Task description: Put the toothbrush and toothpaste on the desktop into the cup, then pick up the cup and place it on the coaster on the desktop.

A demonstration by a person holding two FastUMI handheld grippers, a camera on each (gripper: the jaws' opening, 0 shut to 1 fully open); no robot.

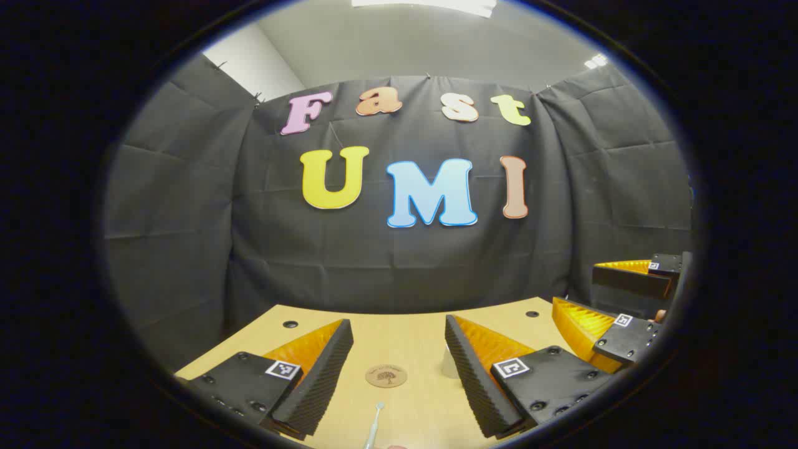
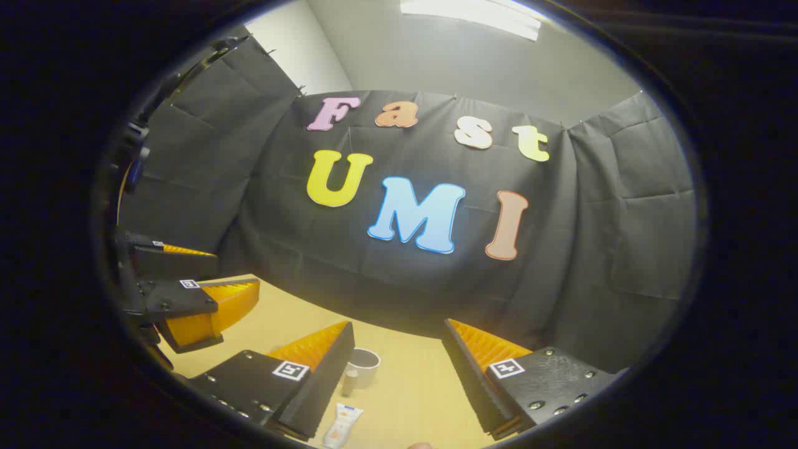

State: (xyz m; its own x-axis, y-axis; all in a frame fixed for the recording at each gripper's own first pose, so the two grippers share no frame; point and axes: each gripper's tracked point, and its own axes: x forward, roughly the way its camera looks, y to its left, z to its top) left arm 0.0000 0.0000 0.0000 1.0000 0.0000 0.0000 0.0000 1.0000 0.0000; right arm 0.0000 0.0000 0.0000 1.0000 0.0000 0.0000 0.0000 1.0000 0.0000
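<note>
Both tongs, left tongs (image 1: 399, 374) and right tongs (image 2: 399, 380), hover level above the desktop (image 1: 405, 340), spread wide.

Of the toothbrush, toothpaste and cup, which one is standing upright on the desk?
The cup, seen in the right gripper view. It stands with its open mouth up, while the toothpaste and the toothbrush lie flat on the desk.
</note>
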